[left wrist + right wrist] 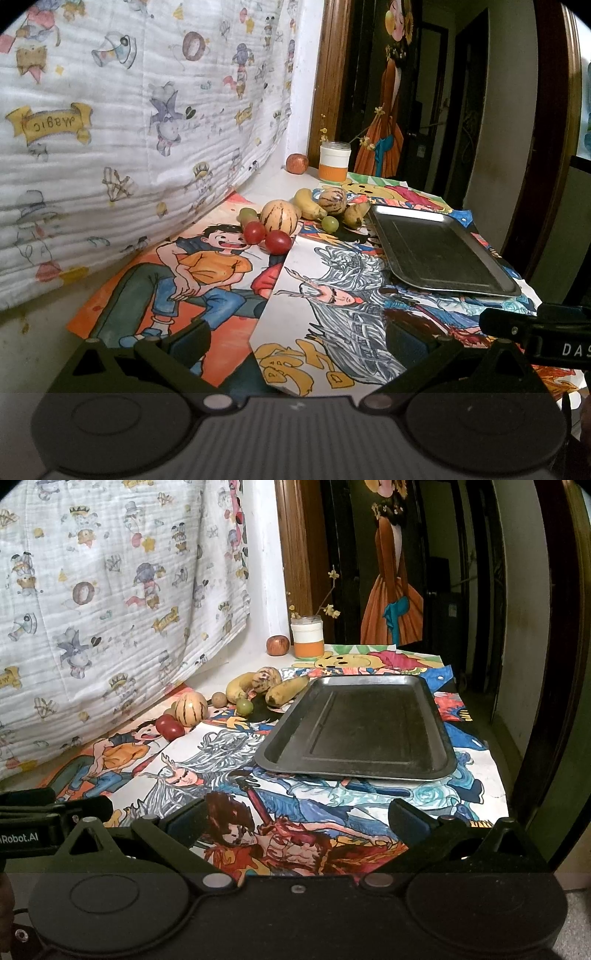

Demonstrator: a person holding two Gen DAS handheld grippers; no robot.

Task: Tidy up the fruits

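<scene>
A dark metal tray (436, 709) lies on the table, also in the left wrist view (491, 266). Fruits sit in a cluster left of it: two red tomatoes (266, 236) (170, 728), a striped melon (280, 216) (191, 709), a second striped melon (332, 201) (266, 677), two bananas (309, 205) (286, 691), green grapes (330, 223) (244, 706). An apple (297, 163) (277, 645) sits at the back. My left gripper (295, 343) is open and empty above the drawings. My right gripper (295, 819) is open and empty in front of the tray.
Colourful drawings (207, 280) cover the table. A white and orange jar (307, 637) with twigs stands at the back. A patterned blanket (110, 129) hangs on the left. The table edge runs on the right (498, 775). The other gripper's body shows at the right edge (543, 336).
</scene>
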